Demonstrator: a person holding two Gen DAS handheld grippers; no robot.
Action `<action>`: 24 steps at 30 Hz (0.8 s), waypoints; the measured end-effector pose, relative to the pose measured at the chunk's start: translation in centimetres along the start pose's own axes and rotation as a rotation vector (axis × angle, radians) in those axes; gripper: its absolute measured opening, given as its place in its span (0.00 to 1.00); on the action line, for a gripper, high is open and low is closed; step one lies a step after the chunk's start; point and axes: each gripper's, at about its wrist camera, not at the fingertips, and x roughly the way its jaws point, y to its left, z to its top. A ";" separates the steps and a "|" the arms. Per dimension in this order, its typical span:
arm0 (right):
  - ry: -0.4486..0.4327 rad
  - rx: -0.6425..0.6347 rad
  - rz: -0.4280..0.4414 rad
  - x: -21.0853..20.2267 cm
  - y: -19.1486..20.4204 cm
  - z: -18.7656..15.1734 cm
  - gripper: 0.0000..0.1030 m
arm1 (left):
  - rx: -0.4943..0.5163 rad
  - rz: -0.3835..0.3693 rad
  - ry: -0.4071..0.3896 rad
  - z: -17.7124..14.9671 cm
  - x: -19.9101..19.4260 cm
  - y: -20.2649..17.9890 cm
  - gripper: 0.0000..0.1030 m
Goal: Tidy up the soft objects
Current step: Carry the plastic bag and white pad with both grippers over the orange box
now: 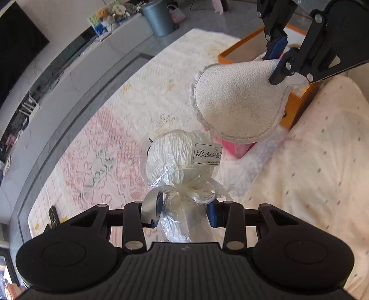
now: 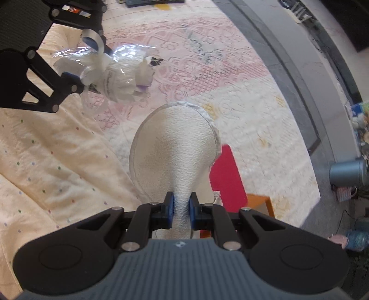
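My left gripper [image 1: 185,213] is shut on a white plush toy wrapped in clear plastic [image 1: 177,157], tied with a ribbon and bearing a label, held in the air above the rug. My right gripper [image 2: 181,211] is shut on the edge of a round cream cushion pad [image 2: 175,143], which hangs in the air. In the left wrist view the pad [image 1: 237,101] hangs from the right gripper [image 1: 280,61] at the upper right, over an orange box [image 1: 297,108]. In the right wrist view the wrapped toy [image 2: 120,73] shows at the upper left in the left gripper [image 2: 80,57].
A cream dotted blanket [image 1: 318,166] lies to the right; it also shows in the right wrist view [image 2: 46,150]. A pink-and-cream rug [image 1: 110,143] covers the floor. A pink box [image 2: 227,177] sits under the pad. A grey bin [image 1: 159,17] and a long white TV cabinet [image 1: 76,76] stand beyond.
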 end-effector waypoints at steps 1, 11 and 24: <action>0.003 0.015 -0.007 -0.1 -0.4 -0.8 0.11 | 0.007 -0.006 -0.012 0.6 -0.2 -0.5 0.43; 0.096 0.168 -0.056 0.9 -5.5 -9.3 0.11 | 0.096 -0.113 -0.119 9.2 0.7 -6.2 0.43; 0.253 0.335 -0.035 7.1 -12.2 -20.0 0.11 | 0.121 -0.292 -0.083 18.4 8.8 -12.0 0.42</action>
